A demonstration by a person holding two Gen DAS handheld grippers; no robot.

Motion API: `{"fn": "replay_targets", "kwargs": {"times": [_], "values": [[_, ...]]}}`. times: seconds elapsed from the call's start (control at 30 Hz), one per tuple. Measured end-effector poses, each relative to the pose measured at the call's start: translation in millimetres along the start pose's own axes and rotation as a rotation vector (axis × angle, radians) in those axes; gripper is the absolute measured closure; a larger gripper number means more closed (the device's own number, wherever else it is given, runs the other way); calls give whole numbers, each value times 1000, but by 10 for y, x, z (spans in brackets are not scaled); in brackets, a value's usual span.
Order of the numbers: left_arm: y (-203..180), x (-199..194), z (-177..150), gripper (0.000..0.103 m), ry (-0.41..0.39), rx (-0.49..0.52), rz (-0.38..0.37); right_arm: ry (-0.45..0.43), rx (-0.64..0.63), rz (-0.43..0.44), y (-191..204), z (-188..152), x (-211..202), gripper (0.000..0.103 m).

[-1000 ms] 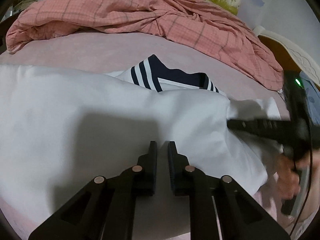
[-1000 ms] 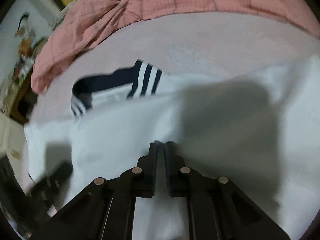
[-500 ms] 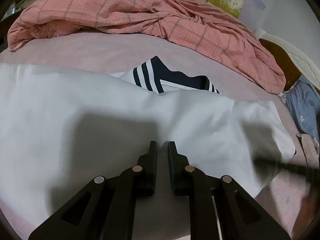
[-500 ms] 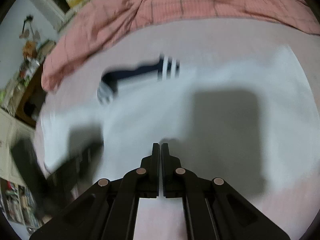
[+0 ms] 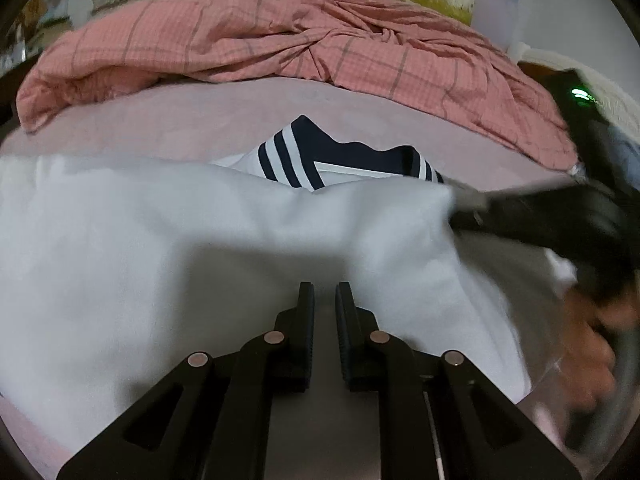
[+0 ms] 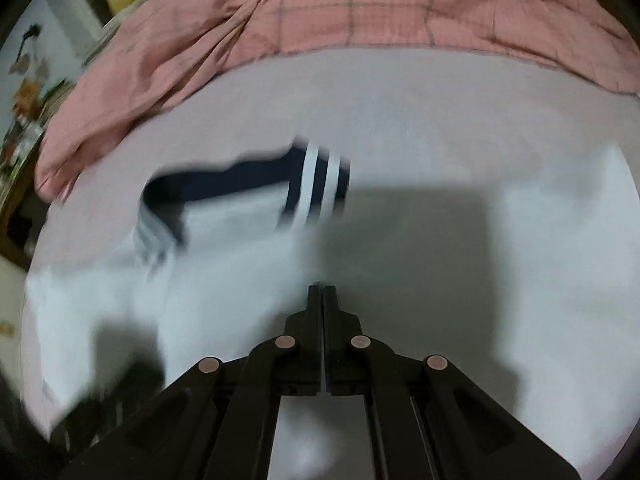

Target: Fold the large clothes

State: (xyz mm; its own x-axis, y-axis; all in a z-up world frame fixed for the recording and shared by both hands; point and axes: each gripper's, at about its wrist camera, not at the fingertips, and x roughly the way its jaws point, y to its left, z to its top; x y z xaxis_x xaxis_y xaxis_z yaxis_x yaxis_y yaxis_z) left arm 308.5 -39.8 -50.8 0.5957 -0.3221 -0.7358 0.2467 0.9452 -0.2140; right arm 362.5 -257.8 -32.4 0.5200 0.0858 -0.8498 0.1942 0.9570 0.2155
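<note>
A white garment (image 5: 168, 240) with a navy collar striped in white (image 5: 304, 160) lies spread on the pink bed sheet (image 5: 200, 120). My left gripper (image 5: 324, 292) hovers low over the garment's near middle, its jaws nearly together with only a thin slit and no cloth seen between them. My right gripper (image 6: 322, 289) is shut with nothing visibly pinched, above the white cloth (image 6: 540, 280). In the left wrist view the right gripper (image 5: 468, 208) shows as a blurred black bar whose tip is at the garment's right edge, with a hand (image 5: 588, 344) behind it.
A rumpled pink checked quilt (image 5: 320, 48) is piled along the far side of the bed. A dark headboard with a pale frilled edge (image 5: 600, 92) is at the right. In the right wrist view, cluttered shelves (image 6: 28, 120) stand beyond the bed's left edge.
My right gripper left the left wrist view half a second ago and has come back in at the garment's right edge. My left gripper has stayed put.
</note>
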Motion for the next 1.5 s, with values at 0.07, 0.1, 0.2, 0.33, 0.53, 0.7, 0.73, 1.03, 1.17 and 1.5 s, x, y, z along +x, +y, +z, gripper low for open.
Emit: {"fn": "replay_targets", "kwargs": {"times": [0.07, 0.1, 0.2, 0.33, 0.53, 0.7, 0.73, 1.03, 1.17, 1.5], "values": [[67, 4, 16, 90, 8, -26, -34, 4, 36, 10, -51, 77, 80, 101], [70, 4, 20, 91, 11, -29, -38, 9, 49, 26, -74, 38, 83, 101], [55, -3, 22, 90, 14, -21, -36, -4, -16, 58, -64, -395, -181, 101], [26, -35, 5, 91, 9, -9, -32, -58, 2, 144, -253, -973, -709, 101], [-2, -84, 6, 90, -6, -4, -31, -160, 161, 115, -788, -1300, -1159, 82], [-11, -173, 28, 88, -31, -9, -64, -216, 346, 77, -1312, -1383, -1060, 16], [-19, -193, 33, 87, -37, -6, -66, -224, 388, 80, -1403, -1393, -1032, 16], [-6, -472, 225, 53, -168, 15, 4, -340, 413, -26, -1514, -960, -944, 84], [256, -909, 255, 53, -281, -58, -83, -521, 112, -235, -714, -808, -1320, 86], [961, -1223, 388, 54, -376, -220, 1, -295, -192, -37, 1258, -793, -797, 86]]}}
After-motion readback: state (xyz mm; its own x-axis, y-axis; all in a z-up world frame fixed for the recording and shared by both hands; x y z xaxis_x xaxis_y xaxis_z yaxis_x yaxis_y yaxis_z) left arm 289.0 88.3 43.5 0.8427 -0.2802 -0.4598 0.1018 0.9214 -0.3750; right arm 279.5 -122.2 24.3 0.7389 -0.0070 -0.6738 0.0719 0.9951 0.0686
